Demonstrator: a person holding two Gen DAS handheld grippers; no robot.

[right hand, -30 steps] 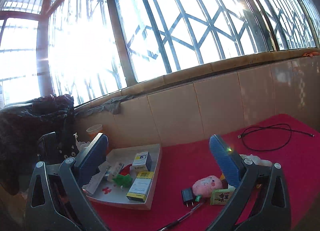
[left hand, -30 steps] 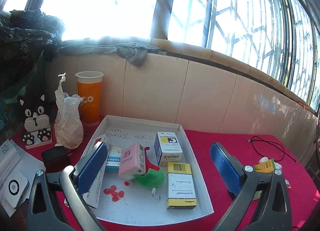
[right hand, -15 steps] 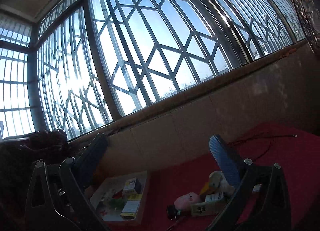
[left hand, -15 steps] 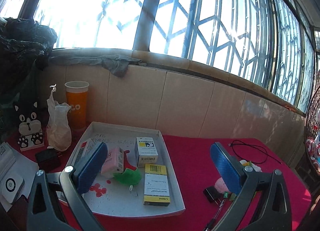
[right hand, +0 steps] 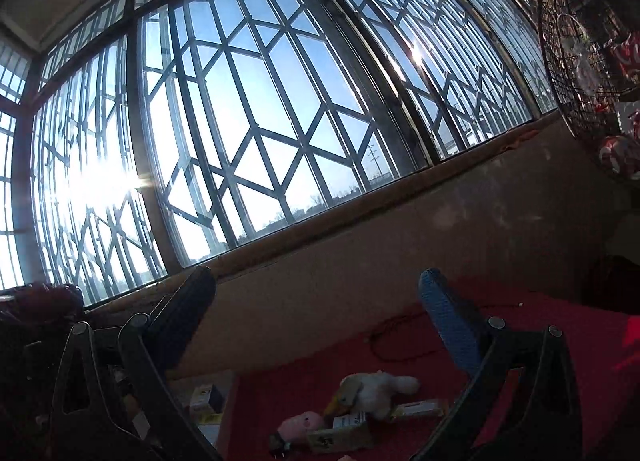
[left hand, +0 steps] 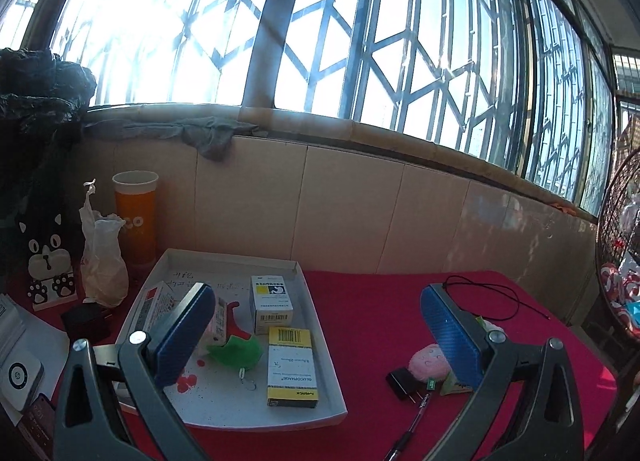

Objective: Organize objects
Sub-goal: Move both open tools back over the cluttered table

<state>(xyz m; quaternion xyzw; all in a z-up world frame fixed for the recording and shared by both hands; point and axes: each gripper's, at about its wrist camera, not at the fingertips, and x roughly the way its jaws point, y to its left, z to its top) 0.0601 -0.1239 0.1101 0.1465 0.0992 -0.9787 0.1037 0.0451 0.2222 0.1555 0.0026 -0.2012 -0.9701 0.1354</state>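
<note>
Hovering above the bench (left hand: 360, 325), left gripper (left hand: 316, 335) has its jaws wide apart, empty; right gripper (right hand: 312, 321) likewise spread and empty, tilted up toward the windows. Nearest loose stuff on the red cloth: black plug (left hand: 402, 381), pen (left hand: 416, 411), pink plush (left hand: 430, 361), all low and to the right between the left jaws, not touched. White plush (right hand: 376, 387) lies beyond the pink one in the right view. Tray (left hand: 320, 341), further left, already holds boxes, a yellow box (left hand: 292, 367) and a green toy (left hand: 236, 353), probably the sorting spot. Orange cup (left hand: 136, 217) stands by the wall.
</note>
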